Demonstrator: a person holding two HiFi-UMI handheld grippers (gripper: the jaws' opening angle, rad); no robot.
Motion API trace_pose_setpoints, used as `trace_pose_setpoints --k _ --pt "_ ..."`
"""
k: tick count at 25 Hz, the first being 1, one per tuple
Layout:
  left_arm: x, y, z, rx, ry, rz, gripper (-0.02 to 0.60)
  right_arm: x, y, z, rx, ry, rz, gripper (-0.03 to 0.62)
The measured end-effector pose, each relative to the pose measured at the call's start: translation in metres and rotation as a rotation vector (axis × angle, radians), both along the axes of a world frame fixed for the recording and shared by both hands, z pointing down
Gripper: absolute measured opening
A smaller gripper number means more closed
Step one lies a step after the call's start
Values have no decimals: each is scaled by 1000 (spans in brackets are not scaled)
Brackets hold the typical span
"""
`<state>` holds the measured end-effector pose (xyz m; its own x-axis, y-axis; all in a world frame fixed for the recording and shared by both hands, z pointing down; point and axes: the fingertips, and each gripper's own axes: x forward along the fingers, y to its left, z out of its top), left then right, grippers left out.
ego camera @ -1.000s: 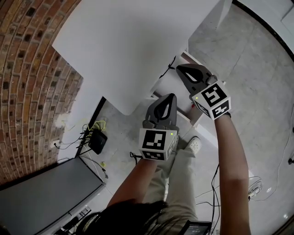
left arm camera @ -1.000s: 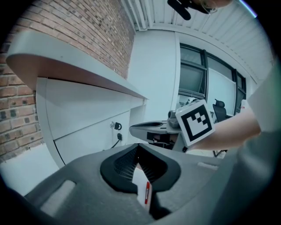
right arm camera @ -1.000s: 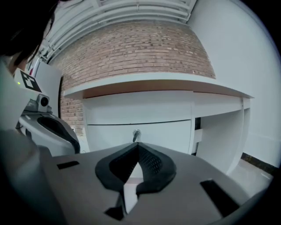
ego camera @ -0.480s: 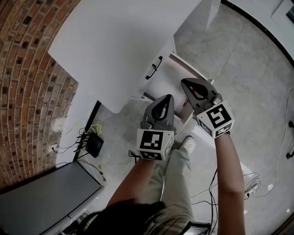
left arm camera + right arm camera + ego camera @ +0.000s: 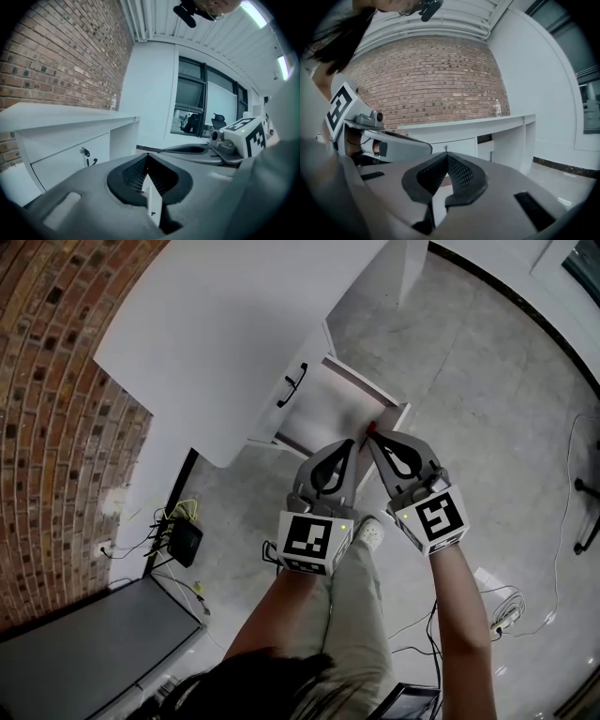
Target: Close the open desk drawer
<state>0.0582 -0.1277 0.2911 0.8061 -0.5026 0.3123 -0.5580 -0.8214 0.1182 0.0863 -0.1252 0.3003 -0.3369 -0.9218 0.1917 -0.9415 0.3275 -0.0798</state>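
Observation:
The white desk [image 5: 234, 324] stands against the brick wall. Below its edge a drawer front carries a black handle [image 5: 292, 385]. Beside it the open drawer [image 5: 342, 404] sticks out over the floor, white inside and holding nothing I can see. My left gripper [image 5: 351, 442] and right gripper [image 5: 371, 434] hover side by side just short of the drawer's outer end, both shut and holding nothing. The left gripper view shows the desk [image 5: 70, 117], its handle and lock [image 5: 86, 157] and the other gripper [image 5: 243, 138]. In the right gripper view the desk [image 5: 478, 124] lies ahead, beyond the jaws.
A black box with cables [image 5: 183, 540] lies on the floor by the brick wall [image 5: 56, 427]. A dark cabinet [image 5: 94, 643] stands at the lower left. More cables [image 5: 511, 615] trail on the floor at right. The person's legs and shoe [image 5: 370, 532] are below the grippers.
Both grippers have drawn back from the desk and come closer together. The right one has left the drawer's front end. The drawer still stands open.

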Motion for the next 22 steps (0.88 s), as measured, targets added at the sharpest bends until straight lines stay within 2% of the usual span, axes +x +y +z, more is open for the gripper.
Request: trace_pose_setpoints --k 7,10,15,22 --pt "21 28 -34 17 34 54 6 11 41 -30 -7 -8 -6 9" --pt "26 30 -40 4 79 58 6 15 56 -29 -21 -17 2 9" --pt "29 30 -36 1 85 81 6 19 69 -16 -43 -42 38 9" --pt "23 33 -17 15 64 160 6 8 76 -1 -13 -85 71 9"
